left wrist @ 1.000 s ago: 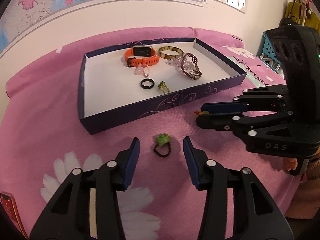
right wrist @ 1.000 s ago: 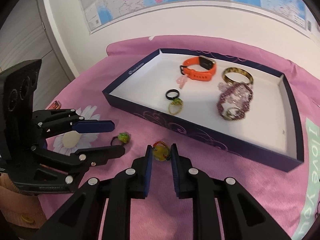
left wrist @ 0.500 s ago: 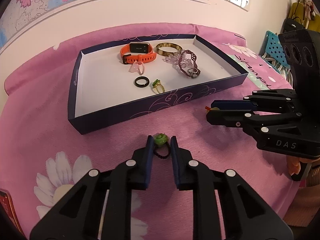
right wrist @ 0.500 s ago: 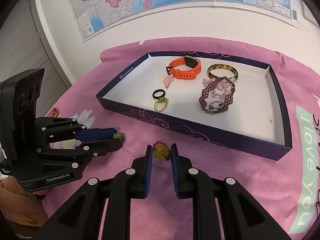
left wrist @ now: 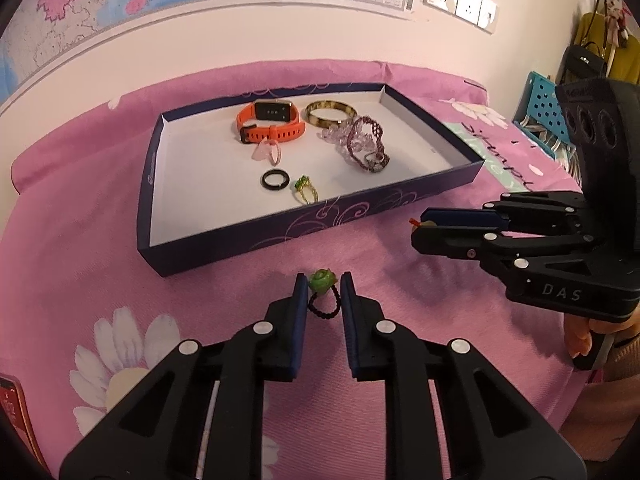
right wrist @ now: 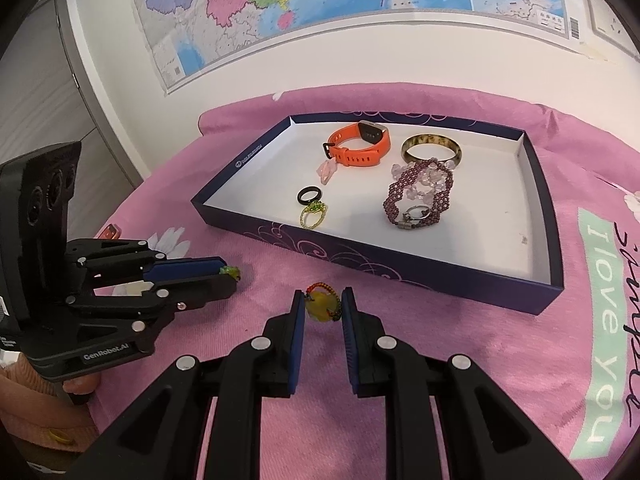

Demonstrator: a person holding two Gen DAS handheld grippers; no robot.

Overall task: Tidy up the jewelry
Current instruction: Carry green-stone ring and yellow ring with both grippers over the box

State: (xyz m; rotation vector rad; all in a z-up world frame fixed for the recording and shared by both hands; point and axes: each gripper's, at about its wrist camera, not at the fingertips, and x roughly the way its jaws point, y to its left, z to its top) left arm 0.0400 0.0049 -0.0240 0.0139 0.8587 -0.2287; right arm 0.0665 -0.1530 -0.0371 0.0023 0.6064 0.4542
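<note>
Biggest thing here is the pink flowered cloth (left wrist: 100,240) over the whole surface, with a dark blue shallow box (left wrist: 224,246) sitting on it as the jewelry tray. Already inside: an orange smartwatch (left wrist: 270,122), a tortoiseshell bangle (left wrist: 331,111), a purple beaded bracelet (left wrist: 366,144) lying against some clear beads, a black ring (left wrist: 275,180) and a little gold ring with a green stone (left wrist: 305,190).

Both hands are mid-pickup, just in front of the box's near wall. The left gripper (left wrist: 323,294) has just been closing, and now its blue pads are pinched on the green flower ring (left wrist: 322,280), whose black beaded band hangs between the fingers. The ring looks to be at or just off the cloth, hard to say which. The right gripper (right wrist: 323,306) is clamped on a yellow bead ring (right wrist: 320,306) with a red and green beaded band, also down low near the cloth, close to the box's front wall.

So I'd call this the grasp step done for two of the loose pieces, both still outside the box. Next up is probably lifting each one over the near wall and setting it on bare white floor near the other rings. The walls are low but the dangling bands could snag on the edge, so it needs a clear lift first, and the two grippers are near each other, so going one at a time seems smart.
</note>
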